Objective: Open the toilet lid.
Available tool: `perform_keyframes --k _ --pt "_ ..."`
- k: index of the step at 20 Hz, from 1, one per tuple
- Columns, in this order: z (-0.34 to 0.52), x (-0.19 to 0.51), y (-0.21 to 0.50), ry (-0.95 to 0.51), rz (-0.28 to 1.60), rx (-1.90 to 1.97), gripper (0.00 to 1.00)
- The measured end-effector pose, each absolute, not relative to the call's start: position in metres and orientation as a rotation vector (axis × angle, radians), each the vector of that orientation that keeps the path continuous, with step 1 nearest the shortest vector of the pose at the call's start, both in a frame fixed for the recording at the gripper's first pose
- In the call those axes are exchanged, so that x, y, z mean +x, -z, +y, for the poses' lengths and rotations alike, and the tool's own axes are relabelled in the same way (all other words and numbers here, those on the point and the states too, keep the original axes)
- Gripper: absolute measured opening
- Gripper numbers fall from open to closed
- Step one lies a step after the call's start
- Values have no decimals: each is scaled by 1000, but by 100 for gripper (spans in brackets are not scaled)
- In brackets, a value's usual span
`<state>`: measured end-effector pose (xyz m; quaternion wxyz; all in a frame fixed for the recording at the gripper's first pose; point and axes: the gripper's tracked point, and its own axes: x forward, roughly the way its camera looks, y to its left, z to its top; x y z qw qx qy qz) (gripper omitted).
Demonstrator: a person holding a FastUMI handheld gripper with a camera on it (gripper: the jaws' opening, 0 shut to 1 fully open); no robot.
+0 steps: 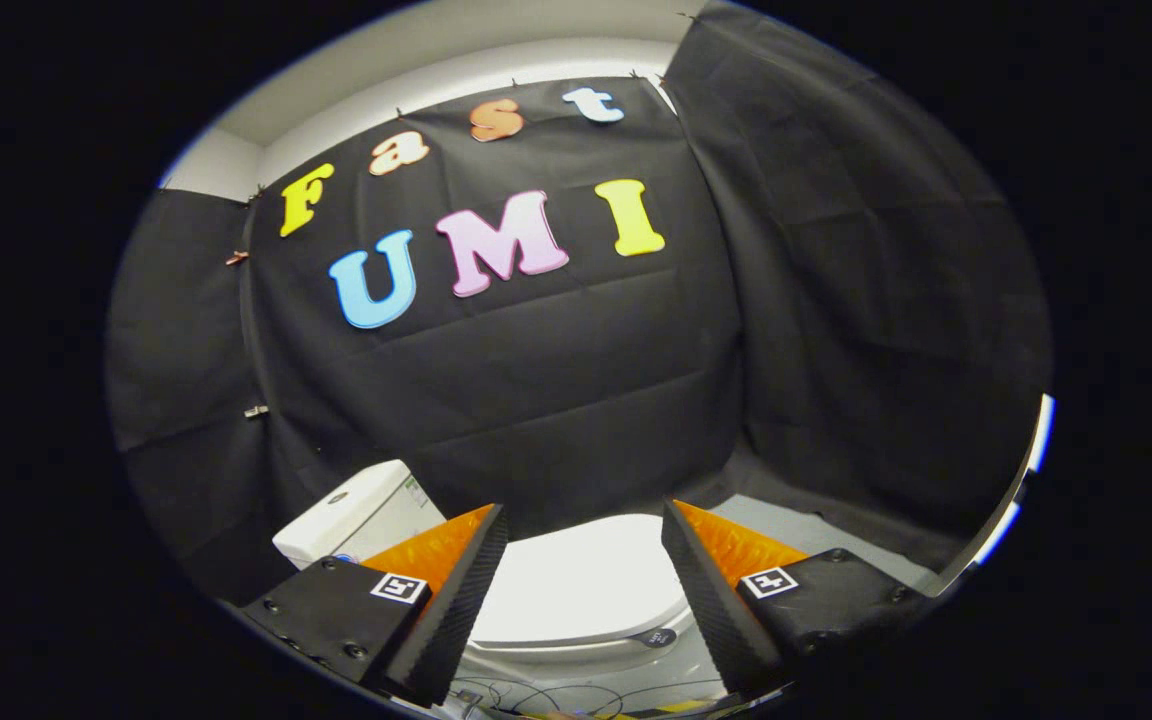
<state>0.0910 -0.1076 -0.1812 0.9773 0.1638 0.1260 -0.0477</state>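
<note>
A white toilet stands low in the gripper view, against the black cloth wall. Its lid point(586, 580) lies flat and closed over the bowl. The white tank point(356, 515) rises behind the left finger. My gripper point(584, 525) hovers above the lid, open wide, with the lid showing in the gap between the two fingers point(456, 590). Nothing is held, and neither finger touches the toilet. A small dark button or badge point(656, 636) sits at the lid's front rim near the right finger.
Black cloth point(556, 400) hangs close behind and to both sides of the toilet. A strip of pale floor point(806, 530) shows beyond the right finger. Thin cables point(556, 695) lie on the floor below the bowl.
</note>
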Motion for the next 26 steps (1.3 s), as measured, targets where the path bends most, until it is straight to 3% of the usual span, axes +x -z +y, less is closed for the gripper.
perform_keyframes --k 10,16,25,26 --pt "-152 137 357 156 474 651 97" --pt "-163 127 441 165 574 813 97" --pt "-129 110 517 132 696 980 97" --pt "-127 109 521 129 700 998 93"
